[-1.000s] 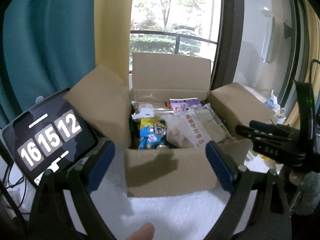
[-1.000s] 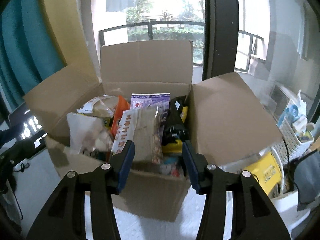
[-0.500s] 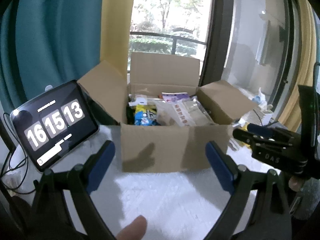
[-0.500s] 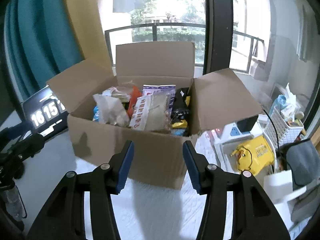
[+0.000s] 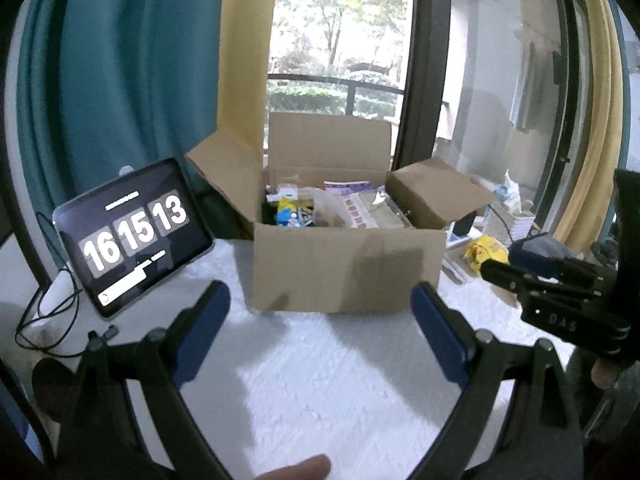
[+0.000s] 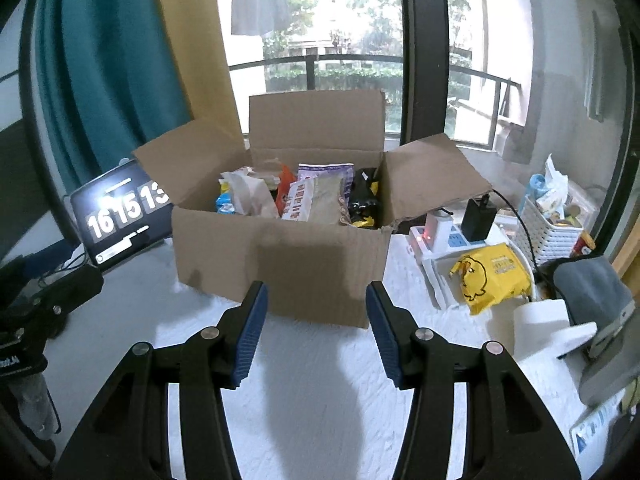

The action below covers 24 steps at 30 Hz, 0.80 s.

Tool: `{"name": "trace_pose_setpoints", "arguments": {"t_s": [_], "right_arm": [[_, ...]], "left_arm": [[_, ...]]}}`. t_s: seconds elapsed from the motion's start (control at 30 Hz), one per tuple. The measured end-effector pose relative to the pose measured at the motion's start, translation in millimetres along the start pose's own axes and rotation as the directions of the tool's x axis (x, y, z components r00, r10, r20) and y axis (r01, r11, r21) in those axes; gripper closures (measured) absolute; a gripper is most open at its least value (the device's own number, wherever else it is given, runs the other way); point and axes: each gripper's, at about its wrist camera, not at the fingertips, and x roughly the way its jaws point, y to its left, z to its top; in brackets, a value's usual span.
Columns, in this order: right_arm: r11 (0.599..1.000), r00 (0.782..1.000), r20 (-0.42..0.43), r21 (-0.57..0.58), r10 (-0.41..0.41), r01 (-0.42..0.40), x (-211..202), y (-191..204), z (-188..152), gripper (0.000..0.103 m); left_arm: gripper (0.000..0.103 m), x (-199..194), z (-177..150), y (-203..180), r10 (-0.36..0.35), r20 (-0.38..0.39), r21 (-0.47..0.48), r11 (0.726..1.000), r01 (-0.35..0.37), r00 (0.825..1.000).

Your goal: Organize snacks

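Two blue-padded fingers of the left gripper stand wide apart in the lower half of the left wrist view, with nothing between them but the white textured tabletop. Centre frame sits the cardboard box, its flaps spread open, packed with snack packets: a blue and yellow one at the left, a pale printed bag at the right. A tablet showing large white digits leans at centre left, a cable trailing below it. The right gripper's black body enters from the right edge, and a fingertip shows at the bottom edge. A teal curtain fills the upper left.

In the right wrist view, the right gripper occupies the lower centre, its jaws parted and empty, short of the box's near wall. The packets stand upright inside: white, orange, purple and black ones. At centre right lie a yellow bag, a power strip and a white basket.
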Motion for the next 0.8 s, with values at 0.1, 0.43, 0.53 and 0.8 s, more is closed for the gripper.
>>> {"name": "trace_pose_setpoints", "arguments": {"t_s": [0.1, 0.43, 0.53, 0.8], "right_arm": [[1.0, 1.0, 0.018, -0.001, 0.003, -0.003, -17, 4, -5, 0.049], [1.0, 0.995, 0.102, -0.018, 0.006, -0.004, -80, 17, -16, 0.049], [1.0, 0.992, 0.127, -0.025, 0.019, -0.016, -99, 21, -18, 0.049], [0.998, 0.978, 0.204, -0.059, 0.031, -0.019, -149, 32, -22, 0.031]], "left_arm": [[0.01, -17, -3, -4, -0.008, 0.023, 0.005, 1.0, 0.008, 1.0], [0.01, -85, -6, -19, -0.02, 0.15, 0.054, 0.998, 0.012, 0.988], [0.01, -102, -4, -22, -0.02, 0.18, 0.061, 0.998, 0.009, 0.984], [0.01, -144, -8, -35, -0.024, 0.253, 0.064, 0.998, 0.008, 0.967]]}}
